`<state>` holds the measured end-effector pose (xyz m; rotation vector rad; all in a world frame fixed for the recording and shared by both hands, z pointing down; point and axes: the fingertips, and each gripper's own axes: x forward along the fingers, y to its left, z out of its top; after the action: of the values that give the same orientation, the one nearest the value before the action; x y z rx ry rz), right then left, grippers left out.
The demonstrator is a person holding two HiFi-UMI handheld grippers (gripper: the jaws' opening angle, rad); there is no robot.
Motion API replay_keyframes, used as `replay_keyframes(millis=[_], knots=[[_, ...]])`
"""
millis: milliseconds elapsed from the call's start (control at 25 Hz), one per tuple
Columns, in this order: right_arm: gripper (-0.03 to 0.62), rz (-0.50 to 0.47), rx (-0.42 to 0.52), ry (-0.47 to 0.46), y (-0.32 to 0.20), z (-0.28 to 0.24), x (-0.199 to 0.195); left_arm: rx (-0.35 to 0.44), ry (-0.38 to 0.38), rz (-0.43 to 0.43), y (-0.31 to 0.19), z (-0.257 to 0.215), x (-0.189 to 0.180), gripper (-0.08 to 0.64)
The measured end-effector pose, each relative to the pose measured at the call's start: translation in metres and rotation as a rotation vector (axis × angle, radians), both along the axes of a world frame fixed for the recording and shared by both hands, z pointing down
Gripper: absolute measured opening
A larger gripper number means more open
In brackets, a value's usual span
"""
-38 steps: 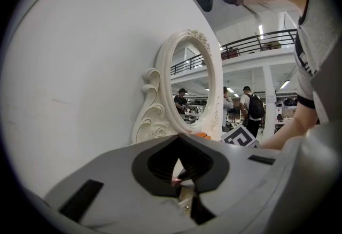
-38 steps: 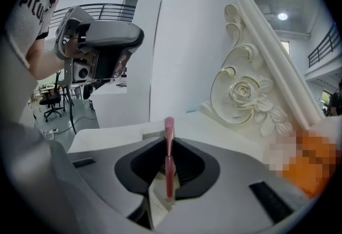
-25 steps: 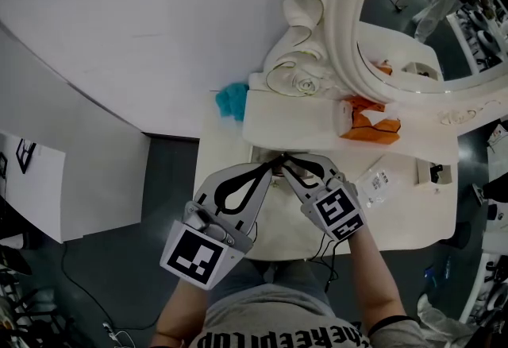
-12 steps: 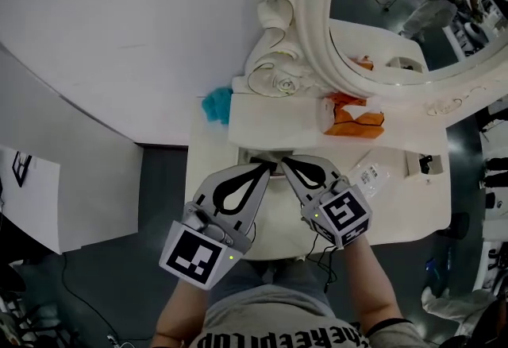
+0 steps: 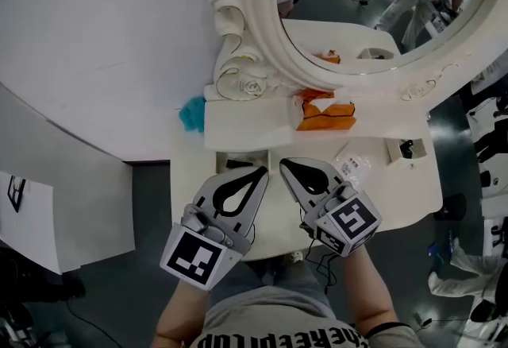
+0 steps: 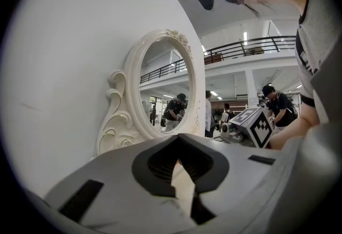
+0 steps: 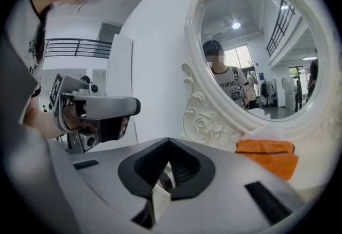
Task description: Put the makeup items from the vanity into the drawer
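Note:
A white vanity [image 5: 397, 195] stands under an oval mirror [image 5: 357, 13]. On its raised back shelf lies an orange pouch [image 5: 325, 112], which the right gripper view also shows [image 7: 267, 155]. A clear packet [image 5: 352, 168] lies on the top to the right of the grippers. My left gripper [image 5: 262, 172] and right gripper [image 5: 284, 165] are both shut and hold nothing. They hang side by side over the vanity's front middle, tips toward the shelf. A dark opening [image 5: 238, 164] shows under the shelf edge by the left tip. Each gripper view shows closed jaws [image 6: 179, 139] [image 7: 168, 143].
A teal fluffy thing [image 5: 192, 112] sits at the shelf's left end against the white wall. A small white box with a dark item [image 5: 403, 149] stands at the right of the top. Carved scrollwork [image 5: 238, 76] rises at the mirror's left. Dark floor surrounds the vanity.
The head view has swung, so the vanity and mirror sit further left and up. The two gripper tips, close together at the dark opening before, are now slightly apart and drawn back.

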<state>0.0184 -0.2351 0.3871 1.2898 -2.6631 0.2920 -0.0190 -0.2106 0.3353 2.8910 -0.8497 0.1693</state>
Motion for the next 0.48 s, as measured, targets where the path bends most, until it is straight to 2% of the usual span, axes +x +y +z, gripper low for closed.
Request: replay_keyframes(millis=[480], knots=[[0.012, 0.145, 0.104, -0.082, 0.042, -0.059, 0.06, 0.022, 0.022, 0.153, 0.03, -0.014, 0.068, 0.014]])
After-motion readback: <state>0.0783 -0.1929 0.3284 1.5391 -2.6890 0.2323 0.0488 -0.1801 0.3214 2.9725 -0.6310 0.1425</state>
